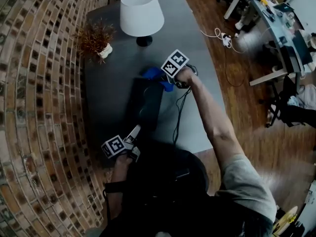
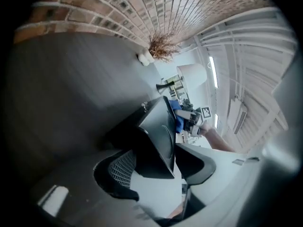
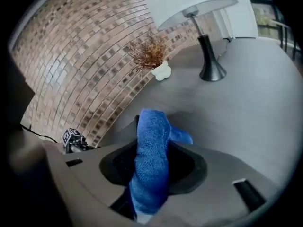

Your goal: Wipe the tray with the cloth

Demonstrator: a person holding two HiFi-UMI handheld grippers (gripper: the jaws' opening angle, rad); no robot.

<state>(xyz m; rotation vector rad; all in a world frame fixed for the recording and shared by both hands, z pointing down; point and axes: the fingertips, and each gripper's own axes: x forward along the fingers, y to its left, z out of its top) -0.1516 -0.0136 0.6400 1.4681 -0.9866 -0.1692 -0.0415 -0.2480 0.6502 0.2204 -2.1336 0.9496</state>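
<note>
Blue cloth (image 3: 152,136) is hanging bunched between the jaws of the right gripper (image 3: 151,169), which are clamping down on it. In the head view the cloth is resting at the far end of the tray (image 1: 145,105). That dark, long tray is lying lengthwise on the grey table (image 1: 113,78), running from the cloth back toward the person. The left gripper (image 1: 132,135) is biting on the tray's near end, its jaws pressing on either side of the edge and apparently steadying it. Whether the tray is sitting flat or being tipped up a little is not clear.

Judging by this layout, the wiping is under way at most at the far end. Cloth and tray are meeting there, while the long stretch between the two grippers is showing bare. The tray's surface is too dark to show dirt, streaks or dampness, so how much is already clean cannot be told. What is probably remaining is to draw the cloth along the tray toward the near end while the other gripper is holding it in place.

Beyond the tray, a white-shaded lamp (image 1: 141,14) and a dried plant (image 1: 94,38) are standing at the table's far end. A cable (image 1: 178,112) is trailing beside the tray, and a brick wall (image 1: 34,83) is running along the person's left.
</note>
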